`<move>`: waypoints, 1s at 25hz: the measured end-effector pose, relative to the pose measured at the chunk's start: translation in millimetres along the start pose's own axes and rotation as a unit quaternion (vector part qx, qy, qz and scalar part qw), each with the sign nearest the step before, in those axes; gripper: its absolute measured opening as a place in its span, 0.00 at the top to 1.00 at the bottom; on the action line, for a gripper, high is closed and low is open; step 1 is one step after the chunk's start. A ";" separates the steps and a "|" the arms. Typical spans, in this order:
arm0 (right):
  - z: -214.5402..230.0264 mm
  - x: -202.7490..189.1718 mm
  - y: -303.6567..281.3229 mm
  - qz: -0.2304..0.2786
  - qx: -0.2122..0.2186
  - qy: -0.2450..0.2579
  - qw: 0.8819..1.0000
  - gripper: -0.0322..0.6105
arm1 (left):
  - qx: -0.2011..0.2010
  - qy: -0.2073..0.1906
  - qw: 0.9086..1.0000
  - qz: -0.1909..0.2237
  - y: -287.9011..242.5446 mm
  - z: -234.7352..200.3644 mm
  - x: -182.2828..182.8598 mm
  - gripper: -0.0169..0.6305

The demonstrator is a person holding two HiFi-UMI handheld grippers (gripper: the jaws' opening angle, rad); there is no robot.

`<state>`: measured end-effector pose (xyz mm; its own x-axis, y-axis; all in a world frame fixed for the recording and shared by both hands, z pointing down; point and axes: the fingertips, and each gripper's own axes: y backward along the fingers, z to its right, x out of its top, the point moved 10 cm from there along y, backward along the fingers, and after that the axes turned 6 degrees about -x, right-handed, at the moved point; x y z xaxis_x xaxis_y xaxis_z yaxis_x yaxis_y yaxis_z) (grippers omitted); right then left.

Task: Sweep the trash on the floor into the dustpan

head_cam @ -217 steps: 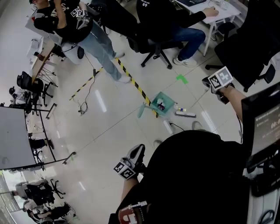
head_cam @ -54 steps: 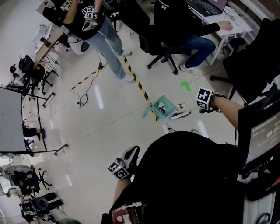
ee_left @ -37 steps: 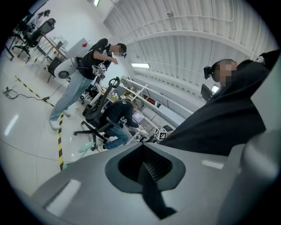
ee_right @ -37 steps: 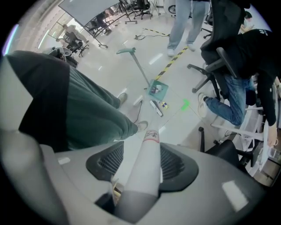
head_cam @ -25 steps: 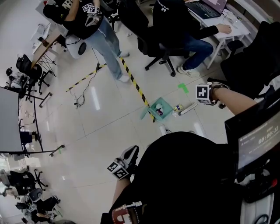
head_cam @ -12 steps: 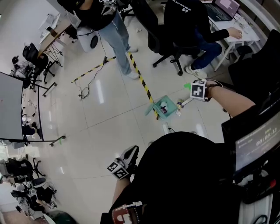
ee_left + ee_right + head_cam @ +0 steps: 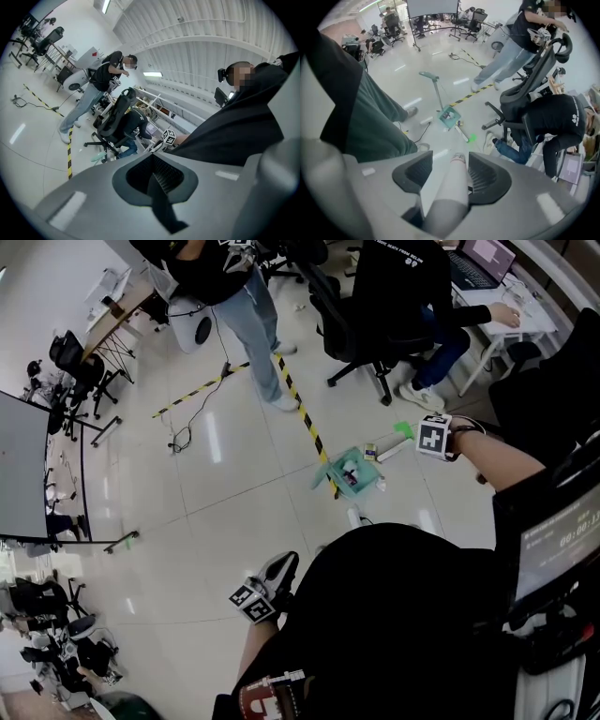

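The teal dustpan [image 7: 342, 461] (scraps inside) stands on the floor [image 7: 234, 521] against the striped tape [image 7: 302, 413]. The right gripper [image 7: 449, 164] clamps the white broom [image 7: 450, 192], head beside the pan; the left gripper [image 7: 153, 171] is closed, empty.

Teal dustpan [image 7: 336, 465] set on the floor, long handle upright, bits of trash [image 7: 350, 474] lying inside, white broom [image 7: 388, 447] head down just beside the pan, one small loose piece [image 7: 370, 454] next to both
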<state>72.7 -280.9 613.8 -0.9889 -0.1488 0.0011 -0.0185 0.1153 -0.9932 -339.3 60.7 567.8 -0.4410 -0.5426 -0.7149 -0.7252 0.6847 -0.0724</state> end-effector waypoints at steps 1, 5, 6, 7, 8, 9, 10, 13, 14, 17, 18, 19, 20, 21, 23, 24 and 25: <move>3.8 -6.8 0.6 -0.005 -0.003 -0.009 1.000 0.58 | 0.000 0.000 1.000 0.000 0.0 -1.3 -0.1 0.98; 20.0 -29.8 8.7 -0.018 -0.019 -0.052 0.998 0.58 | -0.003 0.000 1.000 -0.001 -0.9 -4.3 -1.1 0.98; 23.3 -32.1 8.5 -0.009 -0.017 -0.065 0.998 0.58 | -0.004 0.000 1.000 -0.001 -1.3 -4.4 -1.2 0.98; 27.4 -33.3 10.4 0.001 -0.022 -0.080 0.997 0.58 | -0.005 0.000 1.000 -0.001 -1.6 -4.4 -1.1 0.98; 32.4 -33.6 13.6 0.011 -0.036 -0.096 0.995 0.58 | -0.006 0.000 1.000 -0.001 -1.8 -4.5 -0.9 0.98; 37.8 -33.4 16.5 0.020 -0.054 -0.111 0.992 0.78 | -0.006 -0.001 1.000 -0.002 -1.9 -4.4 -0.8 0.98; 42.3 -33.1 17.7 0.024 -0.068 -0.124 0.990 0.78 | -0.006 -0.001 1.000 -0.002 -1.8 -4.2 -0.9 0.98; 45.2 -31.7 11.2 0.024 -0.076 -0.137 0.987 0.79 | -0.003 0.000 1.000 0.000 0.4 -1.5 -0.1 0.98; 44.3 -32.0 7.8 0.022 -0.076 -0.138 0.987 0.79 | -0.001 0.001 1.000 0.002 1.9 -0.6 0.2 0.98; 45.6 -38.9 4.3 0.014 -0.082 -0.151 0.985 0.79 | 0.006 0.003 1.000 0.010 7.4 1.0 -0.8 0.98; 48.7 -43.5 7.1 0.011 -0.089 -0.164 0.982 0.79 | 0.008 0.003 1.000 0.011 9.6 1.3 -1.7 0.98; 53.8 -48.9 10.2 0.013 -0.096 -0.185 0.978 0.79 | 0.010 0.004 1.000 0.013 11.3 1.7 -2.7 0.98; 60.4 -54.2 13.0 0.022 -0.099 -0.214 0.972 0.79 | 0.011 0.005 1.000 0.014 12.3 2.2 -3.4 0.98; 67.7 -59.4 17.1 0.033 -0.101 -0.249 0.963 0.79 | 0.012 0.005 1.000 0.014 12.8 2.9 -3.8 0.98; 81.7 -69.0 26.9 0.051 -0.108 -0.322 0.939 0.79 | 0.012 0.004 1.000 0.012 13.3 4.9 -3.5 0.98; 87.3 -71.9 30.6 0.059 -0.110 -0.352 0.928 0.80 | 0.012 0.004 1.000 0.011 13.8 6.0 -3.0 0.98; 91.0 -72.9 33.3 0.067 -0.111 -0.373 0.919 0.80 | 0.014 0.004 1.000 0.011 14.8 7.0 -2.8 0.98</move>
<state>157.6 -355.6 570.0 -0.6093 -0.7413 -0.2814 -0.0162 0.3665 -0.9303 -345.1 75.7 563.9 -0.4608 -0.5316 -0.7107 -0.7009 0.7092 -0.0760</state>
